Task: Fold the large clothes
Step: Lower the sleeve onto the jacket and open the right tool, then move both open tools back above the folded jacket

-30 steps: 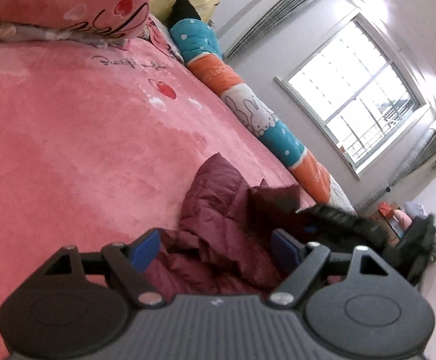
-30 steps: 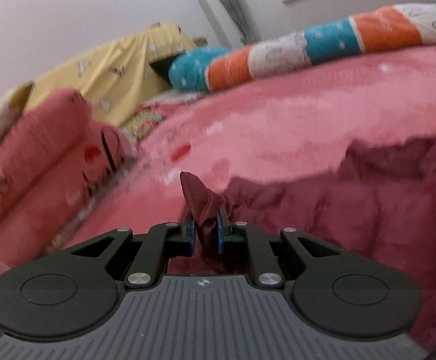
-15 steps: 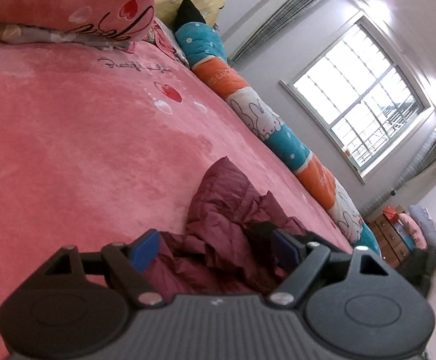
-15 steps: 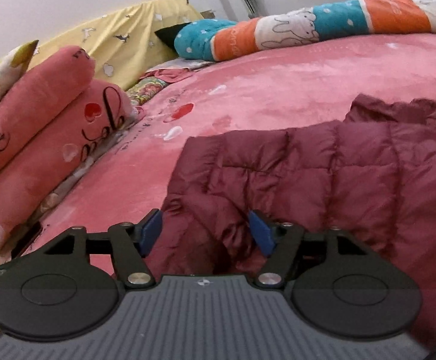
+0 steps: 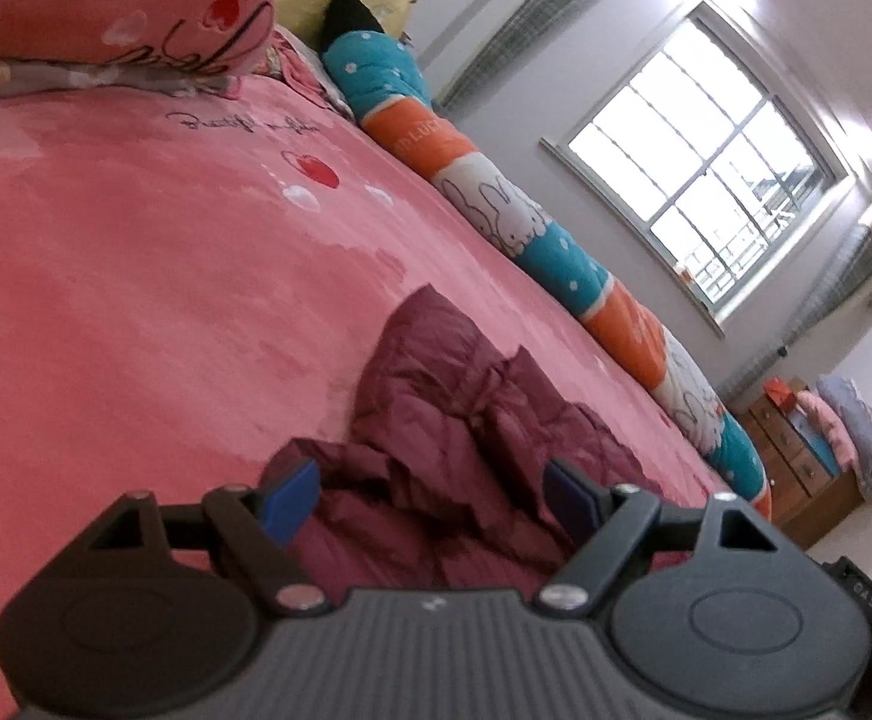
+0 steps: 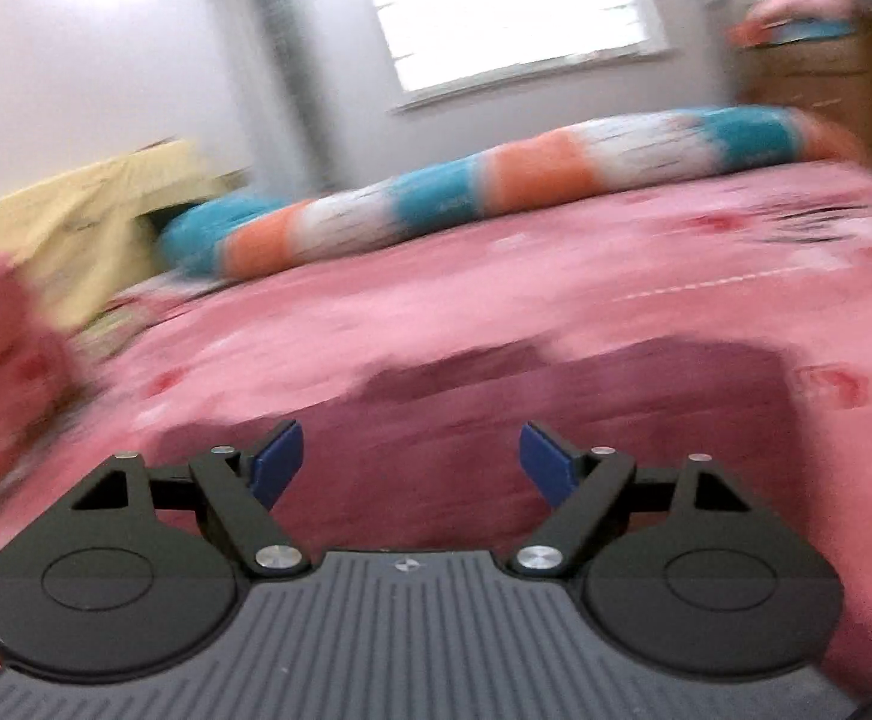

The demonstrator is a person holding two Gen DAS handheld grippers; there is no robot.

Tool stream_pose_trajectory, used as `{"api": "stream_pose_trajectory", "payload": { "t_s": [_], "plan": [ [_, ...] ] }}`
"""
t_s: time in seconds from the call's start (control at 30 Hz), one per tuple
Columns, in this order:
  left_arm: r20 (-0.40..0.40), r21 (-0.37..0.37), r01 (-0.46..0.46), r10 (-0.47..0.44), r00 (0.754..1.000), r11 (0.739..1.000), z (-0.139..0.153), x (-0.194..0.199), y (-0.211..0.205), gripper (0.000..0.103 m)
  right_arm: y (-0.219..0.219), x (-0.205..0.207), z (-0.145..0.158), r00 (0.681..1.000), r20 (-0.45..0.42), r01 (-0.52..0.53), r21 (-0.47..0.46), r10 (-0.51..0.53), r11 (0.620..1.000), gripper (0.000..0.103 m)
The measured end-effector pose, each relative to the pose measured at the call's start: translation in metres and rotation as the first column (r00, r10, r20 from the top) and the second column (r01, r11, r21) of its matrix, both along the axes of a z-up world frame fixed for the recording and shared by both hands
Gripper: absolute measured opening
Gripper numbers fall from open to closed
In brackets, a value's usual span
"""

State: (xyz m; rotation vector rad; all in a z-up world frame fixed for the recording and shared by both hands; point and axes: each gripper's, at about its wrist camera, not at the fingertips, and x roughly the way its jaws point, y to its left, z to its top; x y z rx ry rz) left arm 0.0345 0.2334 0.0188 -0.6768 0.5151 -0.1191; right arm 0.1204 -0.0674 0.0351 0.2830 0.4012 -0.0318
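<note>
One garment in play: a maroon quilted puffer jacket (image 5: 436, 396), crumpled in the left wrist view, stitched panels bunched into ridges and folds, one rounded lobe sticking up at the far end. It lies on the pink bed cover (image 5: 136, 252). In the right wrist view the same jacket (image 6: 556, 420) reads as a flatter dark-red slab with a fairly straight far edge; that frame is motion-blurred, so no fabric detail.

Left tongs (image 5: 433, 495): released, blue pads (image 5: 287, 498) spread wide, nothing between them. Jacket sits directly ahead and under the tips, folds filling the gap between the pads; can't tell if the pads touch the fabric.

Right tongs (image 6: 412, 462): released too, pads (image 6: 547, 461) wide apart, holding nothing. Jacket spans the whole gap and extends past both fingers, mostly to the right.

Around it: long bolster (image 5: 556, 240) in teal, orange and white with rabbit print along the far edge of the bed, pink pillow (image 5: 136, 12) with hearts at the head, window (image 5: 706, 168) behind, wooden dresser (image 5: 796, 462) past the foot of the bed.
</note>
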Motion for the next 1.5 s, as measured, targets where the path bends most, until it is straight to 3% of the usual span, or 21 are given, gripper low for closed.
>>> {"api": "stream_pose_trajectory", "payload": {
  "t_s": [0.13,0.23,0.3,0.6,0.73,0.83,0.93,1.03,1.17,1.27,1.5],
  "plan": [
    [-0.006,0.017,0.018,-0.018,1.000,1.000,-0.002,0.002,-0.008,0.082,-0.052,0.004,-0.010,0.980,-0.031,0.193,-0.055,-0.195,0.980,0.100],
    [-0.014,0.021,0.028,-0.028,1.000,0.999,-0.004,0.004,-0.012,0.082,-0.074,0.019,-0.030,0.968,-0.110,0.222,-0.040,-0.225,0.974,0.100],
    [-0.018,0.026,0.034,-0.034,0.999,0.999,-0.005,0.004,-0.014,0.082,-0.075,0.029,-0.043,0.964,-0.147,0.217,-0.059,-0.223,0.974,0.100],
    [-0.034,0.023,0.047,-0.046,0.998,0.999,-0.007,0.003,-0.018,0.082,-0.022,0.071,-0.046,0.979,-0.125,0.130,-0.220,-0.160,0.967,0.103],
    [-0.033,0.018,0.045,-0.045,0.998,0.999,-0.006,0.002,-0.019,0.082,0.004,0.077,-0.042,0.980,-0.086,0.136,-0.373,-0.180,0.918,0.101],
    [-0.035,0.003,0.038,-0.038,0.999,0.999,-0.007,0.002,-0.017,0.083,0.005,0.073,-0.037,0.980,-0.060,0.147,-0.411,-0.187,0.900,0.103],
    [-0.038,-0.007,0.039,-0.039,0.999,0.999,-0.006,0.002,-0.017,0.083,0.001,0.067,-0.033,0.978,-0.034,0.177,-0.403,-0.208,0.898,0.103],
    [-0.039,-0.001,0.048,-0.048,0.998,0.999,-0.007,0.002,-0.019,0.083,0.005,0.069,-0.026,0.985,0.001,0.162,-0.350,-0.173,0.923,0.103],
    [-0.044,0.010,0.060,-0.060,0.997,0.998,-0.008,0.002,-0.022,0.083,0.012,0.081,-0.032,0.994,-0.064,0.063,-0.333,-0.089,0.941,0.103],
    [-0.047,0.009,0.060,-0.059,0.997,0.998,-0.008,0.003,-0.022,0.083,0.019,0.099,-0.055,0.988,-0.133,0.032,-0.354,-0.084,0.935,0.103],
    [-0.055,0.018,0.070,-0.069,0.996,0.997,-0.011,0.005,-0.025,0.083,0.032,0.108,-0.078,0.985,-0.141,0.025,-0.431,-0.095,0.902,0.103]
  ]
}}
